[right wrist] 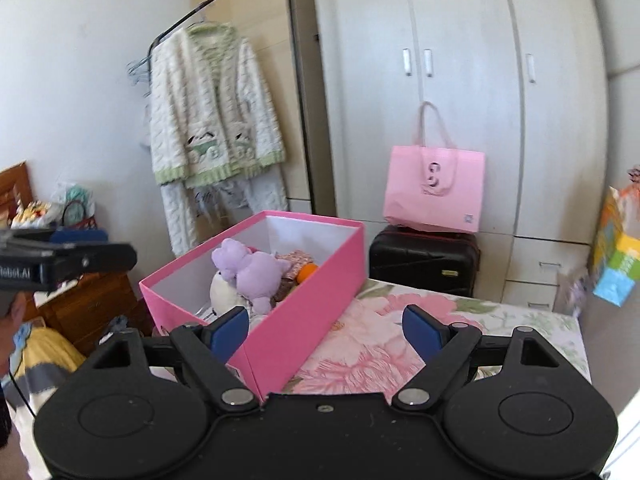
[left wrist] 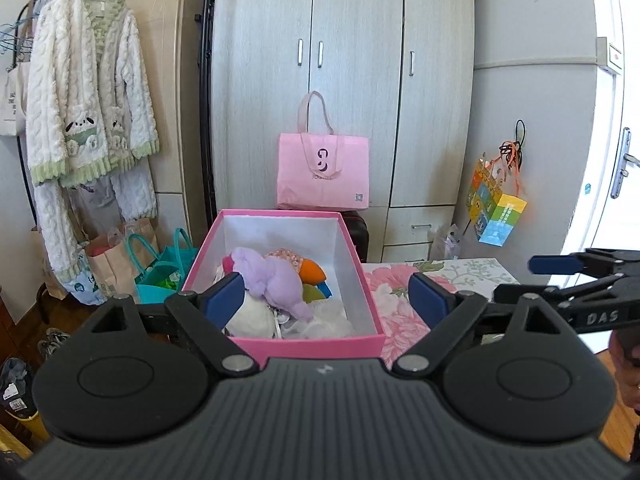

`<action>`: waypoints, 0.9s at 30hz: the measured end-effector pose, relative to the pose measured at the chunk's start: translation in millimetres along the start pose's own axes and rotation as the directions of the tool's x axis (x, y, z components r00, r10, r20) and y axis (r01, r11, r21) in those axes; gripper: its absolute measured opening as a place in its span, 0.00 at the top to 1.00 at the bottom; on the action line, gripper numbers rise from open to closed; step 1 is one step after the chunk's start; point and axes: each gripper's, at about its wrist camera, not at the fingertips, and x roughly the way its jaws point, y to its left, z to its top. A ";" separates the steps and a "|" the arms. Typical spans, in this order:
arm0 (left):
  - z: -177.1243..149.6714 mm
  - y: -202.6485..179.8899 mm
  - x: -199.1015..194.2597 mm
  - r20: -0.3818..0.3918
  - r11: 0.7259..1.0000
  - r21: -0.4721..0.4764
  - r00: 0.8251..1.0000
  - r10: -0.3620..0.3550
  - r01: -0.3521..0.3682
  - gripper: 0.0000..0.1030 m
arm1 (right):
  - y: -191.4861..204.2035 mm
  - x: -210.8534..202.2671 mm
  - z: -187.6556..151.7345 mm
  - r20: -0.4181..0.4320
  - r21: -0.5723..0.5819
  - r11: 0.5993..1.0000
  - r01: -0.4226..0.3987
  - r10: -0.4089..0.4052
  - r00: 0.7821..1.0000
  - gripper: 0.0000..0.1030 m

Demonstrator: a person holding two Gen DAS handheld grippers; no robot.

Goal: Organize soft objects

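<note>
Daylight floods in from the doorway [left wrist: 600, 160] on the right, washing it out white. The wardrobe [left wrist: 344, 80] bows with fisheye curve, and the right-wrist view's edges smear softly, corners dark.

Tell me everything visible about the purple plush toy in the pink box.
The purple plush toy is fuzzy lavender fabric, lying on its side atop the pile inside the open pink box. It rests against a white plush below and an orange piece beside it. Neither gripper touches it.
</note>
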 end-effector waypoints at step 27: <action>-13.9 -26.9 -2.1 0.026 0.999 -0.034 0.999 0.041 -0.040 0.00 | -11.6 -20.9 -24.0 -0.057 0.202 0.935 0.293 -0.287 0.956 0.00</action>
